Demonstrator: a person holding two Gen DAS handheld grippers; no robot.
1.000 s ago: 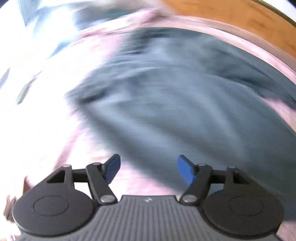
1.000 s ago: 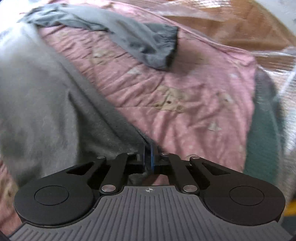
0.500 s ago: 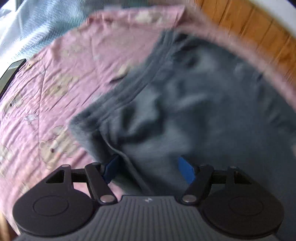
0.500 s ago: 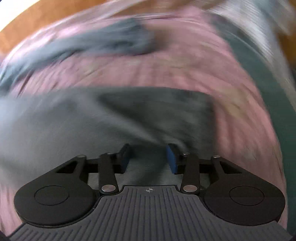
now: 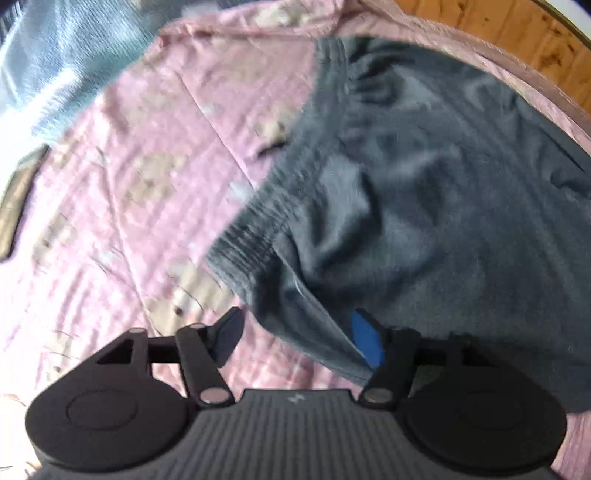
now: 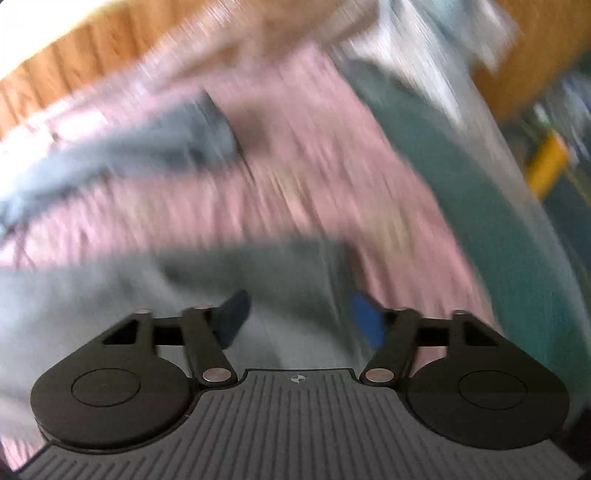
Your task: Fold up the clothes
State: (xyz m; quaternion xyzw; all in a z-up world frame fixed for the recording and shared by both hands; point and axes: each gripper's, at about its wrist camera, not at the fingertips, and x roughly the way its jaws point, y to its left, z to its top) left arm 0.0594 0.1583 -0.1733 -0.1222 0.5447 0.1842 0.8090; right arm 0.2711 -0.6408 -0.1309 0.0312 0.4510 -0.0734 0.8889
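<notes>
A dark grey garment [image 5: 424, 206] with a ribbed waistband lies on a pink patterned bedspread [image 5: 140, 206]. My left gripper [image 5: 299, 339] is open, its jaws astride the garment's near corner, with a fold of cloth lying between them. In the blurred right wrist view the same grey cloth [image 6: 155, 295] spreads under my right gripper [image 6: 299, 317], which is open and holds nothing. A second strip of grey cloth [image 6: 122, 155] lies further back on the bedspread [image 6: 295, 173].
A wooden floor [image 5: 517, 33] shows beyond the bed's far edge. A dark flat object [image 5: 18, 199] lies at the left of the bedspread. A green cloth [image 6: 480, 206] runs along the bed's right side. A pale blue cloth [image 5: 55, 66] lies at the back left.
My right gripper was shut on the garment's edge a second ago; it has let go and opened wide. Both grippers swung over the bed. The left gripper stays open and now straddles the garment's corner.
</notes>
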